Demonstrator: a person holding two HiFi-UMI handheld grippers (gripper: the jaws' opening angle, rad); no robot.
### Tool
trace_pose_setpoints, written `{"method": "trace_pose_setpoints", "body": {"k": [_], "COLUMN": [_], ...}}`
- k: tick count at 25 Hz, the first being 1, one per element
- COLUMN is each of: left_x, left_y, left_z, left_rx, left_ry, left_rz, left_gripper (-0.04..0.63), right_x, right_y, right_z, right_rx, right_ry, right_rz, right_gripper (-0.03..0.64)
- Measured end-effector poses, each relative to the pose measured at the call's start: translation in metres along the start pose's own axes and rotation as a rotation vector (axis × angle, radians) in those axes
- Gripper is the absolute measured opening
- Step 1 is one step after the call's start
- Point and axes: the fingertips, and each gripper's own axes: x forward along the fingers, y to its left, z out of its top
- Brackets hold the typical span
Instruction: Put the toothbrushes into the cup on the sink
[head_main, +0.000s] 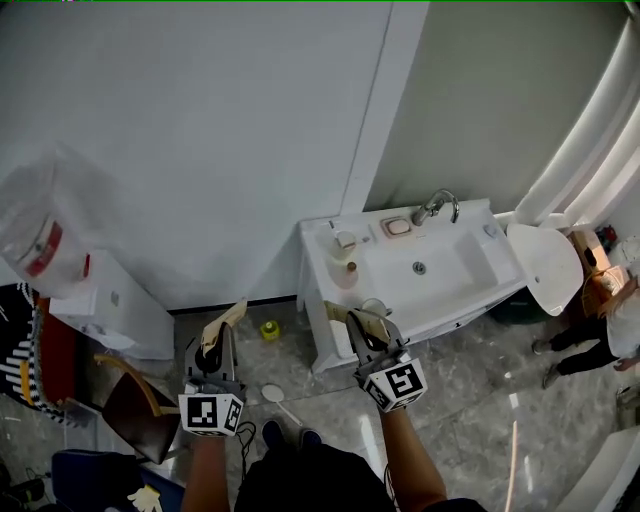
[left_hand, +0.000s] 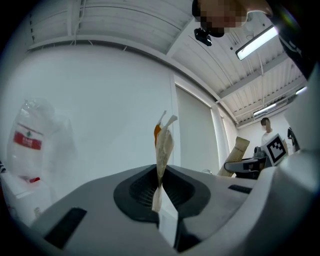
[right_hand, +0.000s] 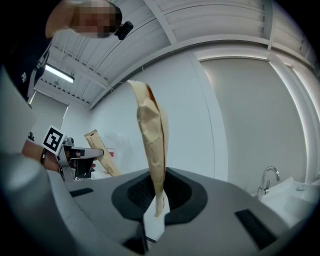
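Toothbrushes are both picked up but neither is in the cup, so I'd call this roughly the halfway point.

- Left gripper (head_main: 212, 352): jaws pinched tight on the bottom end of the left brush (left_hand: 163, 150). It's in a tan paper wrapper and sticks straight up out of the jaws, with a bit of orange showing near the top.
- Right gripper (head_main: 365, 335): same deal, jaws clamped on the lower end of the right brush (right_hand: 152, 145), also in a tan wrapper and also standing up.

From the head view, both are held out in front of the person. The left brush is over the floor, well to the left of the sink (head_main: 470, 288). The right brush is just at the sink's front edge.

The cup (head_main: 345, 240) looks to be the small white one on the sink's left ledge, over toward the back. It's too small in the frame to be sure, but I can't see anything poking out of it.

What's left, as I read it:
- carry each brush over to the cup
- line it up above the opening and drop it in
- let go

The right one is closer, so it'd probably go first. Both grips are way down at one end, so the brushes could swing a bit on the way.
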Motion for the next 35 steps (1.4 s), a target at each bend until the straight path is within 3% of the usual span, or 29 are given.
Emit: {"method": "trace_pose_setpoints", "body": {"k": [5, 10, 20, 25, 35], "left_x": [0.042, 0.090, 0.169, 0.186, 0.185], "left_y": [-0.034, -0.095, -0.251, -0.284, -0.287], "left_z": [-0.019, -0.036, -0.088, -0.105, -0.127], "left_rx": [-0.027, -0.020, -0.066, -0.046, -0.038], "left_ry": [0.025, 0.053, 0.109, 0.143, 0.124], "left_rz": [-0.063, -0.096, -0.035, -0.002, 0.030], "left_gripper": [0.048, 0.048, 0.048, 0.048, 0.048], "right_x": [0.004, 0.000, -0.033, -0.041, -0.032], "right_y": [-0.038, -0.099, -0.225, -0.246, -0.228], "right_z": [-0.007, -0.026, -0.057, -0.074, -0.094], "right_rx": [-0.011, -0.023, -0.011, -0.003, -0.012], "right_ry": [0.022, 0.063, 0.133, 0.145, 0.154], "right_rz": [-0.040, -0.018, 0.150, 0.212, 0.301], "right_gripper": [0.047, 0.048, 0.046, 0.048, 0.046]}}
